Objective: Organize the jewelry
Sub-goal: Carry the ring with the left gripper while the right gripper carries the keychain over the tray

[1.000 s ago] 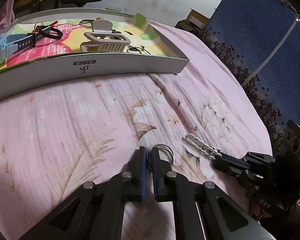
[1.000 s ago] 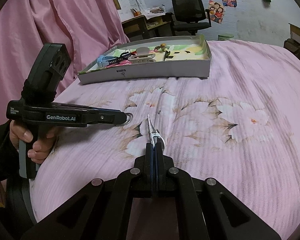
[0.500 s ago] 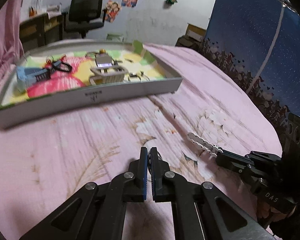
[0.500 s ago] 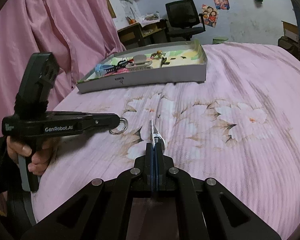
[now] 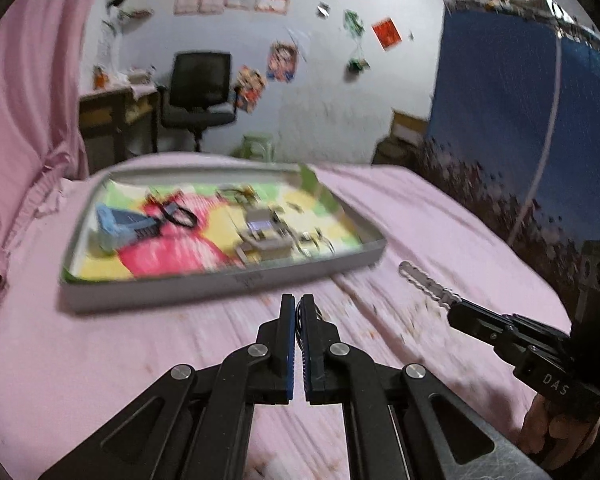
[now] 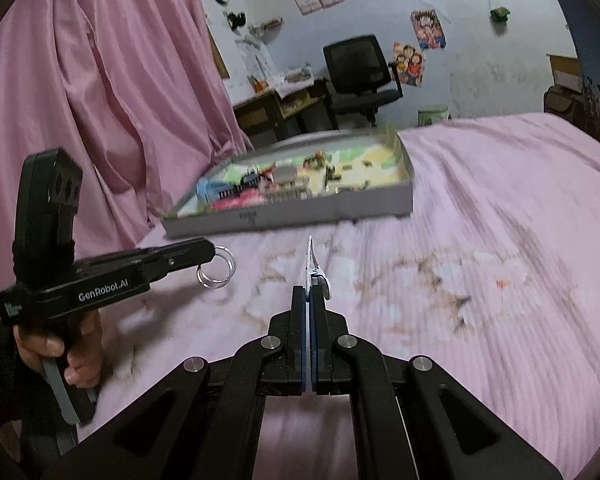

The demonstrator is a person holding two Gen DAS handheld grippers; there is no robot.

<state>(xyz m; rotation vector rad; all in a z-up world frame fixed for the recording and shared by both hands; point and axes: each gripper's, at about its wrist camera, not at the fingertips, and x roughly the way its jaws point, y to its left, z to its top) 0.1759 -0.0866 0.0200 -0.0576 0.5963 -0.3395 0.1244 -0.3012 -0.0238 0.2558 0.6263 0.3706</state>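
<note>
My left gripper is shut on a silver ring, which hangs from its tips in the right wrist view, lifted above the pink bedspread. My right gripper is shut on a silver hair clip; the clip also shows in the left wrist view, held in the air to the right. A grey tray with a colourful lining holds a blue watch, a beige claw clip and small jewelry; it lies ahead of both grippers.
The pink bedspread covers the bed. A pink curtain hangs on the left. A black office chair and a desk stand behind the bed. A blue curtain stands on the right.
Both grippers have lifted off the bedspread with their items and tilted up toward the tray. The ring now hangs in the air.
</note>
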